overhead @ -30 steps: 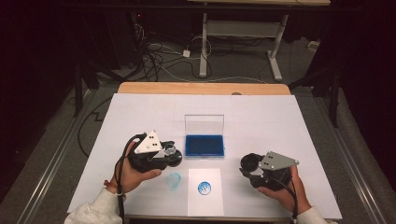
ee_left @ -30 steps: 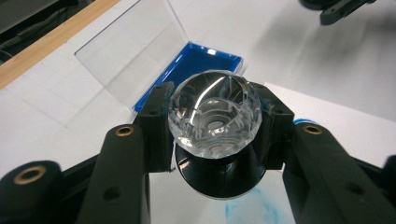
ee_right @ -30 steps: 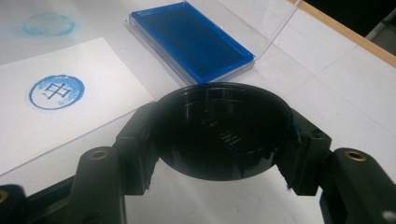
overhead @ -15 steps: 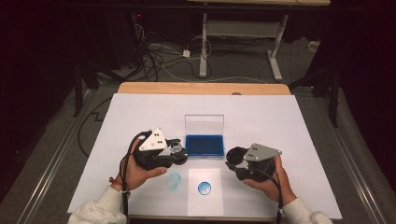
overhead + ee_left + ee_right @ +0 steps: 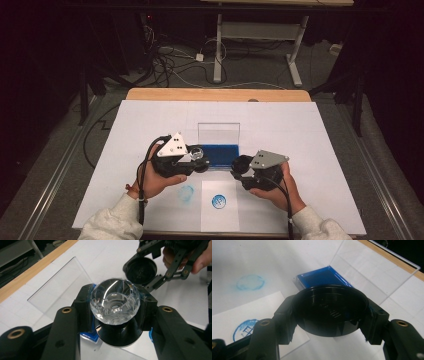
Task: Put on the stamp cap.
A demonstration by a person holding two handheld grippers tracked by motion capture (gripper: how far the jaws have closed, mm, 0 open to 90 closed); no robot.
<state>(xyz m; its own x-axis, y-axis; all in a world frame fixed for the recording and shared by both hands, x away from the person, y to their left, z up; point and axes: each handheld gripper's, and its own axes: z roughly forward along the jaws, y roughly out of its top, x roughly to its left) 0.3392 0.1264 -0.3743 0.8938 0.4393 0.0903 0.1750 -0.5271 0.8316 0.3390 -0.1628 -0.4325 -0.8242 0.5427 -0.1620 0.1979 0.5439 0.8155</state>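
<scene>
While overhead blurs, stamp faceted, cap ribbed

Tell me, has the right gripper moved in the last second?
Yes. The right gripper has slid left across the table, closer to the blue ink pad, holding the black cap.

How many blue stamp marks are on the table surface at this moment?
2. One crisp round mark sits on the white paper sheet at the near edge; one fainter smudged mark lies directly on the table cover, just left of that sheet. Grippers may hide others.
</scene>
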